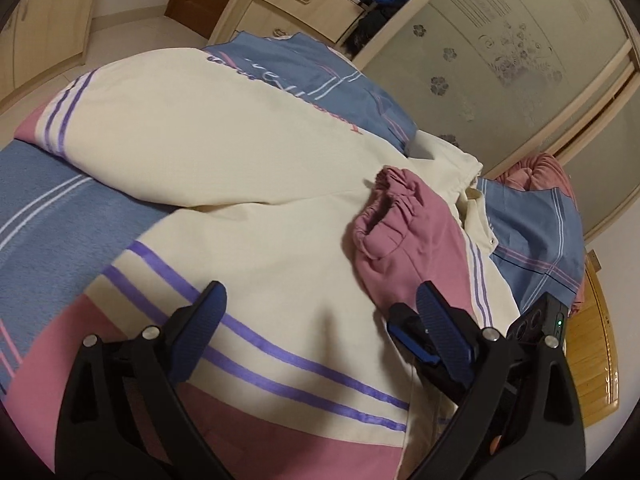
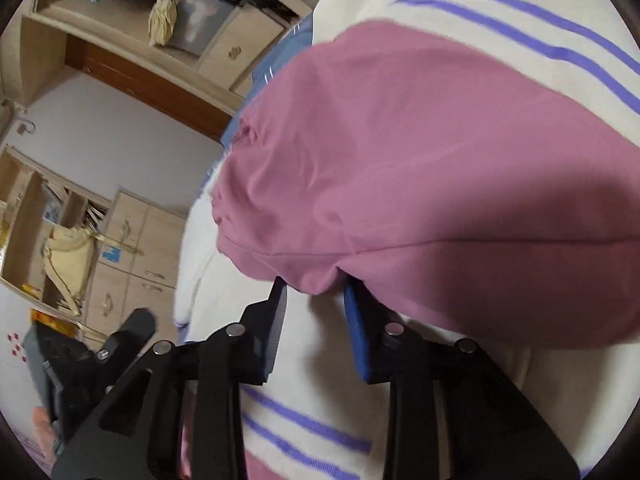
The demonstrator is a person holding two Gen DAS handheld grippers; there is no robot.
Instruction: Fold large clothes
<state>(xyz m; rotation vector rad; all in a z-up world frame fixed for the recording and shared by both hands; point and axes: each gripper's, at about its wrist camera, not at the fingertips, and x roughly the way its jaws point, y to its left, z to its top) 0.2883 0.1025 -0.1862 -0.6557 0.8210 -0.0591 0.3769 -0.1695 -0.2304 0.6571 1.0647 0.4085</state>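
A large cream sweatshirt (image 1: 224, 148) with purple stripes and pink panels lies spread on a bed. Its pink sleeve (image 1: 404, 236) with a gathered cuff is folded over the body. My left gripper (image 1: 320, 300) is open and empty, just above the striped hem. In the right wrist view the pink sleeve (image 2: 420, 168) fills the frame. My right gripper (image 2: 314, 292) is open with its tips at the sleeve's lower edge, not closed on it. The right gripper also shows in the left wrist view (image 1: 436, 344), beside the sleeve.
The blue checked bedsheet (image 1: 56, 216) lies under the sweatshirt. A frosted sliding wardrobe door (image 1: 500, 64) stands to the right of the bed. Wooden drawers (image 1: 304, 4) and piled clothes are beyond it. Cabinets and shelves (image 2: 132, 240) line the left wall.
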